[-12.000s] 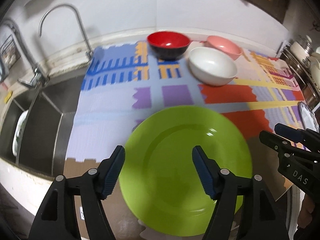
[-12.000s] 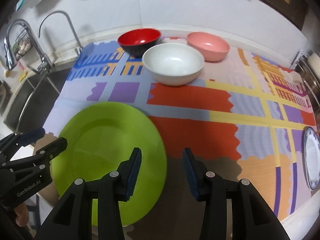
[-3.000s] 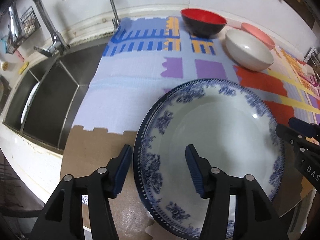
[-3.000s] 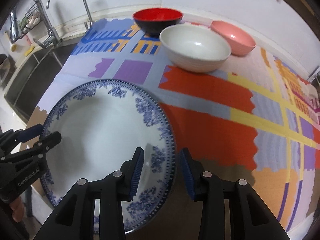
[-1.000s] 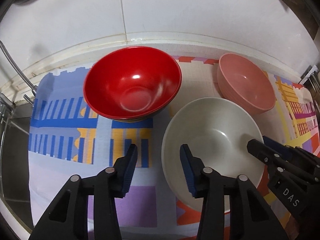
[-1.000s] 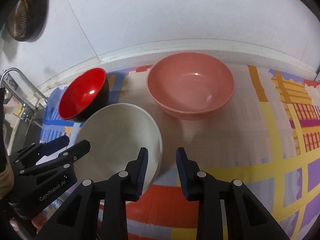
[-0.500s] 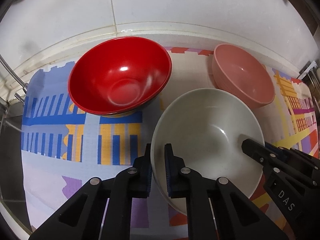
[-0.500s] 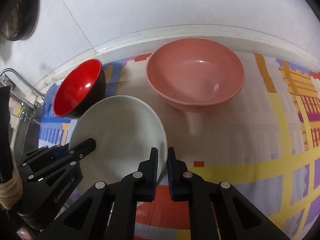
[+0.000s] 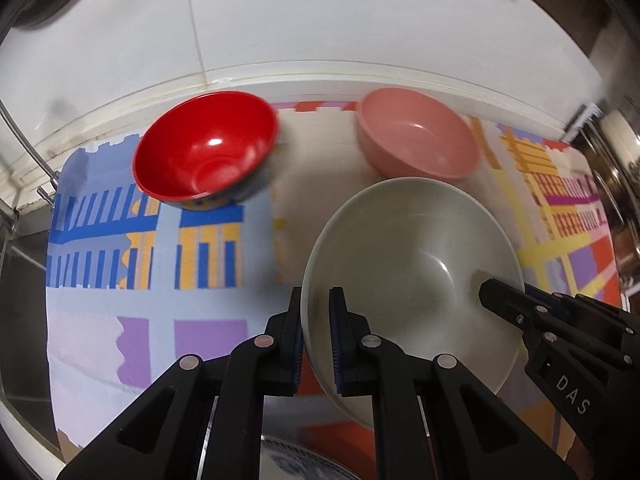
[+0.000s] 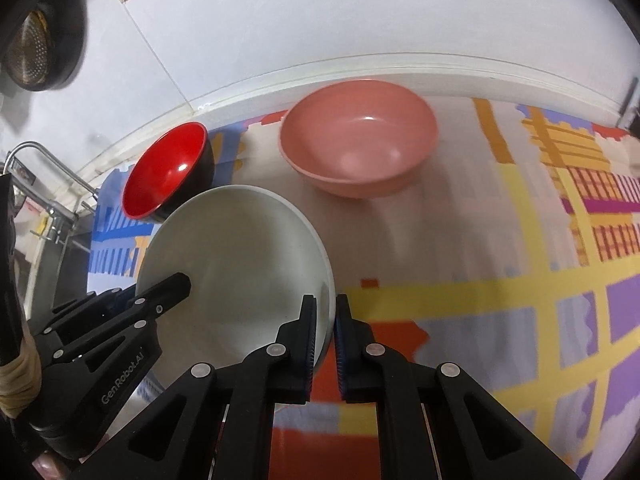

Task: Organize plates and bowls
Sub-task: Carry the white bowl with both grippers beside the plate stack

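Patterned mat (image 9: pixel 208 308) lies bare beside white bowl (image 9: pixel 412 264), rim clamped by left tool (image 9: pixel 316 312) and right tool (image 10: pixel 323 316).

A home kitchen: a tiled white wall (image 10: pixel 320 20) runs behind a counter under a colourful patterned mat (image 10: pixel 540 240). A chrome tap (image 10: pixel 44 160) bends over a steel sink (image 9: pixel 20 280) at nine o'clock, and what looks like a metal colander (image 10: pixel 32 52) hangs at ten o'clock.
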### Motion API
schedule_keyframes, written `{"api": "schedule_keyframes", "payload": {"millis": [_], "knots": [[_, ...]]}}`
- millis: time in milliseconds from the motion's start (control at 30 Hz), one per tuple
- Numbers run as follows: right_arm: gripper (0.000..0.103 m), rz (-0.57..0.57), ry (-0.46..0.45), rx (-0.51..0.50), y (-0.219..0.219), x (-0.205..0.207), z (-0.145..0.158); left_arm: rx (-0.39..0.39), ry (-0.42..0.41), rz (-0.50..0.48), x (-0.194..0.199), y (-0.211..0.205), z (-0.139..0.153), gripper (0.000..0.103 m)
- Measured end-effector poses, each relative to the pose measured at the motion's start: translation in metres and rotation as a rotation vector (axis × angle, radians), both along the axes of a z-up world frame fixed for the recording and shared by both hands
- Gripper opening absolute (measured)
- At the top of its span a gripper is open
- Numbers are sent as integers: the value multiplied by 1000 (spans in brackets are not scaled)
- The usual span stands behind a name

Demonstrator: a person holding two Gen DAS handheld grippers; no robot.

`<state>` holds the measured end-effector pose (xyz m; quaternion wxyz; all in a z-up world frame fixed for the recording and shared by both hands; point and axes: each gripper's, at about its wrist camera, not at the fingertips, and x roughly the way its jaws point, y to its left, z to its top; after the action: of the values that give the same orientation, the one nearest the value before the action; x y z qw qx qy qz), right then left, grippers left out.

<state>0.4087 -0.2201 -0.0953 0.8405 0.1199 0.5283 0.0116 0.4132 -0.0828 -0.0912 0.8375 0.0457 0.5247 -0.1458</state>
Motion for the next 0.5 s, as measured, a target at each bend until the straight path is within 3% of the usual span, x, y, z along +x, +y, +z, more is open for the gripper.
{"api": "schedule_keyframes", "payload": {"millis": [500], "knots": [[10,-88,-59,-42,-37,-84,37,-31,-11,-116,-73,-41,19,13]]}}
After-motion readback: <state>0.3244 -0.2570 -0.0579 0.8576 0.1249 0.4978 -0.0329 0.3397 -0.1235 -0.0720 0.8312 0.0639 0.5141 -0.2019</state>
